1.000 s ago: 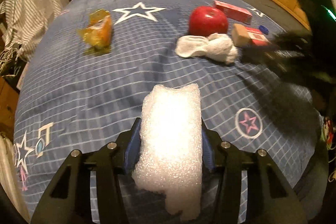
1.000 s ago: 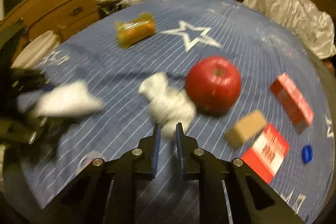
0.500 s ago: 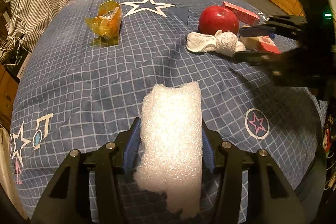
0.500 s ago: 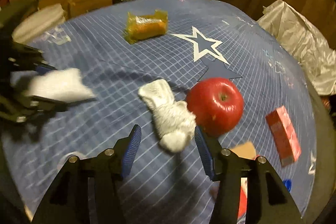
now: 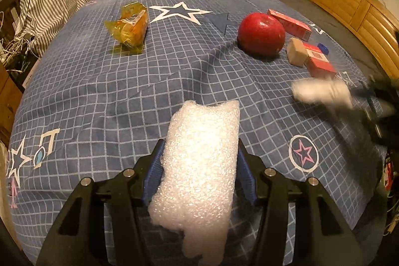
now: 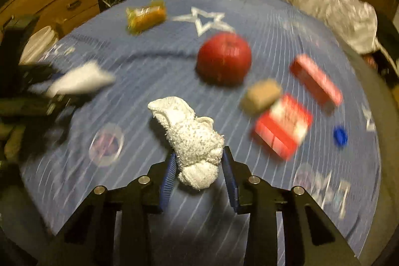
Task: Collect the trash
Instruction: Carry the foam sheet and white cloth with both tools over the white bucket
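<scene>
Left wrist view: my left gripper clamps a white bubbly foam sheet, jaws easing wider | right wrist view: my right gripper closes around a crumpled white paper towel above the blue checked bedspread | red apple beyond.

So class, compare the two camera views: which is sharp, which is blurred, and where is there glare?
Left wrist view: mostly sharp, with glare on the white foam piece; only the right gripper at the edge smears. Right wrist view: background streaked with motion blur, yet the crumpled tissue stays crisp.
</scene>
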Available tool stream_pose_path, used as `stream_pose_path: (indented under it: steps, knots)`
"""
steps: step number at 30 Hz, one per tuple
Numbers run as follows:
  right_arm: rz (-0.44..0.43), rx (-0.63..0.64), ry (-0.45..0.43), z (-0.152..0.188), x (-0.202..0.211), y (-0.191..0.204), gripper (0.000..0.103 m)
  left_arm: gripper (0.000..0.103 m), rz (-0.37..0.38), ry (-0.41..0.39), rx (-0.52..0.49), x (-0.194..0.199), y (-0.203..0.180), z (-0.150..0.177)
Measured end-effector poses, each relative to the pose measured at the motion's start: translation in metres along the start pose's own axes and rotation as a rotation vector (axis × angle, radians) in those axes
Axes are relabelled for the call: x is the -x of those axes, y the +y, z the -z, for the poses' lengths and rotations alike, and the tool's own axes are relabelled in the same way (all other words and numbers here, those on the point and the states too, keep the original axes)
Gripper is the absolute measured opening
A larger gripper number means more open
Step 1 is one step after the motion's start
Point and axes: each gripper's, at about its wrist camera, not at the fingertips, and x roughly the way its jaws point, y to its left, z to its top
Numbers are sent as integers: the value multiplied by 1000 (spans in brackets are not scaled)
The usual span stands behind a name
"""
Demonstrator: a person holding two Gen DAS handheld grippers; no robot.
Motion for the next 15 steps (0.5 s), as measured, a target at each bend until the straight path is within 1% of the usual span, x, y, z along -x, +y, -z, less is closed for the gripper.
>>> stream_pose_path:
  steps: [1,2,3,4,5,6,8,10,12,14,15]
  knots:
    - [-37,-17,4,7,5,3,45,55,-4,-4,-6,-1,-1,1]
    - [-63,-24,-6,12,12,6,53,55,-5,-9,-9,-1,-2,2]
    - [-96,-29,-13,14,21,8,57,55,-6,-11,-10,-2,-3,2]
    - [-117,-26,-17,13,26,9,57,55,-5,-13,-10,-1,-3,3]
    - [-121,-10,-22,11,31,10,60,55,-3,-13,-10,-1,-2,2]
    - [-118,25,-25,9,37,13,65,55,-1,-12,-12,-1,-1,2]
    - [-95,110,-8,-1,39,18,72,56,4,-8,-14,-1,-1,1]
    - [-93,188,15,-12,33,22,75,58,11,-2,-15,-1,0,0]
    - [-103,258,55,-25,18,22,75,60,15,5,-19,-2,-2,0]
    - [-90,336,105,-31,0,26,75,64,11,13,-33,-4,-4,-1]
    - [-100,366,133,-34,-7,28,75,64,7,16,-37,-5,-6,-2]
